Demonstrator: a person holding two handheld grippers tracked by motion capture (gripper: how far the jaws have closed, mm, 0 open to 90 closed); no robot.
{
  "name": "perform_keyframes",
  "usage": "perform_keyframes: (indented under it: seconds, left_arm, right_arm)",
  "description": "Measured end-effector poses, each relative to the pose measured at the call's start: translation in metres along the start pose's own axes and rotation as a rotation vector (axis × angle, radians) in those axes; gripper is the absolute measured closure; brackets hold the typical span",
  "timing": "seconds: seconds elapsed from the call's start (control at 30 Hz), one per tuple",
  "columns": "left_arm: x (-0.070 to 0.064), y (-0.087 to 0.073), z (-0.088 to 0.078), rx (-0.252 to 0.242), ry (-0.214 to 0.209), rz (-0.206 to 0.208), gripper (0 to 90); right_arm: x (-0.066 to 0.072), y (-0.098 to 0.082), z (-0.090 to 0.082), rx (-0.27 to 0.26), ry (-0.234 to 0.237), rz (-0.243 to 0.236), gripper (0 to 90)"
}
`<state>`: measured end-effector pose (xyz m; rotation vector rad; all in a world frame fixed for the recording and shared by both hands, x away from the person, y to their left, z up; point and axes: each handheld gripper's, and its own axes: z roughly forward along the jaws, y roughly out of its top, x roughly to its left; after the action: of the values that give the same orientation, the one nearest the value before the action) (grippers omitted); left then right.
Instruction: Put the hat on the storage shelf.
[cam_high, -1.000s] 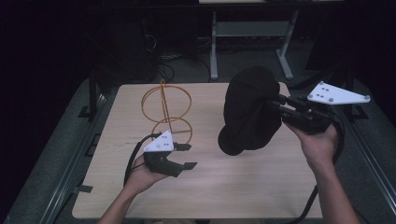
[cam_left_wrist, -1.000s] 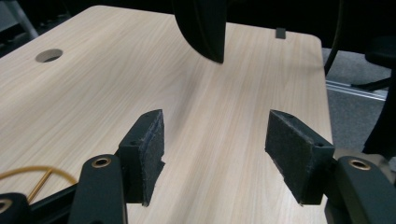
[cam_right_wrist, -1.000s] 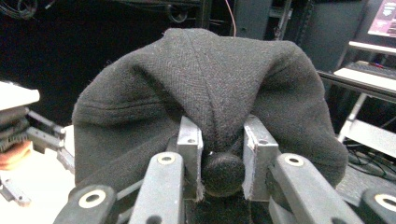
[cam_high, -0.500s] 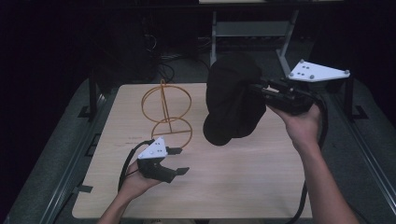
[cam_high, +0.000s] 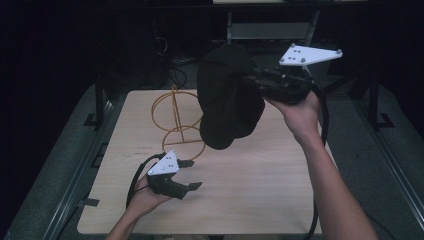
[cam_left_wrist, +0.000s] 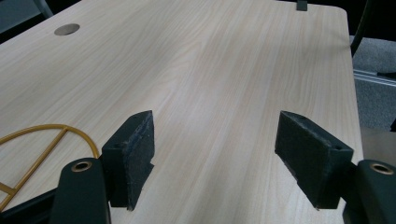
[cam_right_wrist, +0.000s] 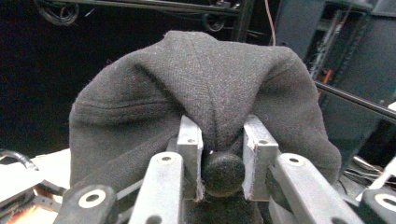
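Note:
A black cap (cam_high: 227, 100) hangs in the air above the back of the wooden table (cam_high: 260, 175), just right of an orange wire stand (cam_high: 175, 112). My right gripper (cam_high: 250, 82) is shut on it; in the right gripper view its pads pinch the crown of the cap (cam_right_wrist: 205, 93) at the top button, right gripper (cam_right_wrist: 223, 140). My left gripper (cam_high: 192, 174) lies low near the table's front left, in front of the stand's base ring (cam_left_wrist: 42, 140). The left gripper (cam_left_wrist: 215, 154) jaws have just been opening and stand wide apart with nothing between them.
A round hole (cam_left_wrist: 66, 29) sits in the tabletop (cam_left_wrist: 210, 56) far ahead of the left gripper. Dark metal frames and cables stand behind the table (cam_high: 270, 30). Grey floor borders the table on both sides.
The right hand has carried the cap up and to the left, closer to the wire stand. The left gripper's jaws have spread wider while the hand stayed about where it was.

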<state>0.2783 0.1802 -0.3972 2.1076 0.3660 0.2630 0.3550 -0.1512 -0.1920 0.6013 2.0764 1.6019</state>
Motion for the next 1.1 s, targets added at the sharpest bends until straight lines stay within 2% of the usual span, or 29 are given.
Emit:
perform_keyframes:
  seconds: [0.17, 0.33, 0.67, 0.87, 0.9, 1.1]
  left_arm:
    - [-0.002, 0.0, 0.0, 0.005, 0.001, 0.004, 27.9]
    - [-0.002, 0.0, 0.0, 0.019, 0.0, 0.029, 27.9]
    - [-0.003, 0.0, -0.001, 0.008, 0.004, 0.034, 27.8]
    - [-0.004, 0.0, -0.001, 0.007, 0.005, 0.048, 27.6]
    - [-0.004, -0.001, -0.001, 0.007, 0.001, 0.041, 27.6]
    - [-0.005, -0.001, 0.001, 0.021, -0.001, 0.056, 27.6]
  right_arm:
    - [0.001, 0.01, 0.022, 0.016, 0.028, -0.011, 72.4]
    - [0.003, 0.019, 0.041, 0.024, 0.058, -0.013, 72.4]
    - [0.013, 0.039, 0.076, 0.045, 0.113, -0.027, 72.4]
    - [0.018, 0.05, 0.101, 0.078, 0.149, -0.034, 72.4]
    - [0.019, 0.052, 0.105, 0.085, 0.152, -0.033, 72.4]
    - [0.02, 0.057, 0.13, 0.139, 0.161, -0.048, 72.3]
